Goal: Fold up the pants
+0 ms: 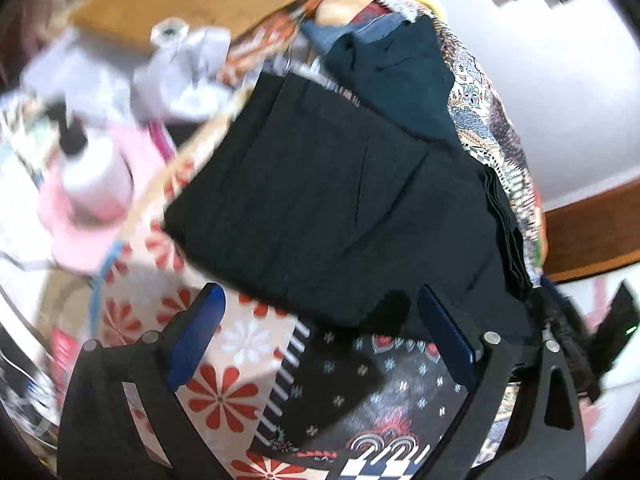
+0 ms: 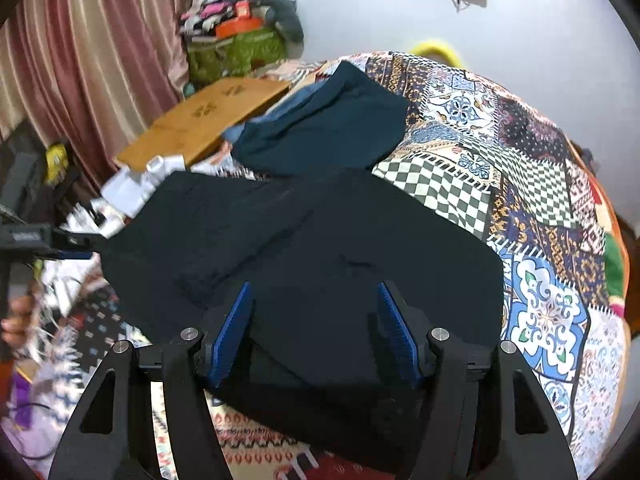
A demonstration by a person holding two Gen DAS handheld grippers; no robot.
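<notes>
Black pants lie folded into a wide block on the patterned bedspread. My left gripper hovers at their near edge, open wide, with only the edge of the cloth and the bedspread between the blue pads. In the right wrist view the same pants fill the middle. My right gripper hangs over their near part, open, its blue pads apart and pressing on nothing. The left gripper shows at the left edge beside the pants' left end, with a hand below it.
A dark teal garment lies behind the pants, over some blue denim. A wooden board and white papers sit at the back left. Curtains, a heap of bags and the white wall border the bed.
</notes>
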